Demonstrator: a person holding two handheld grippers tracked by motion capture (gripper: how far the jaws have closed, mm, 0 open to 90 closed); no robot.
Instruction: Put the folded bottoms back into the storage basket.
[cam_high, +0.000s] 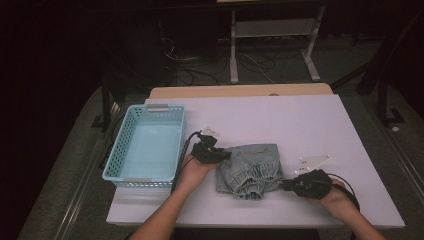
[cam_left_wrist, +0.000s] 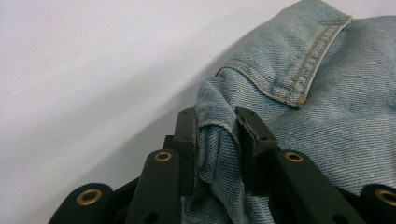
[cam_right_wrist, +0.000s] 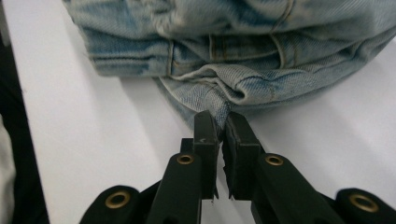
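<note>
Gripping the jeans (cam_high: 251, 169) near the desk's (cam_high: 310, 120) front edge, we had the left gripper (cam_left_wrist: 219, 135) clamped on one fold and the right gripper (cam_right_wrist: 220, 122) pinching another; lifting both evenly seemed best, toward the basket (cam_high: 126, 134).

We are looking at what seems to be a lab or recording room, dim apart from one lit white counter (cam_high: 310, 125) laid over a wooden tabletop (cam_high: 240, 91). Behind it we see loose cables (cam_high: 200, 65) trailing over a grey floor (cam_high: 280, 70), the legs of a white metal stand (cam_high: 235, 50), and dark frames at both sides. Nothing homely surrounds it: just a light blue plastic basket (cam_high: 117, 155) and folded denim (cam_high: 252, 167) set out on the bare surface.
</note>
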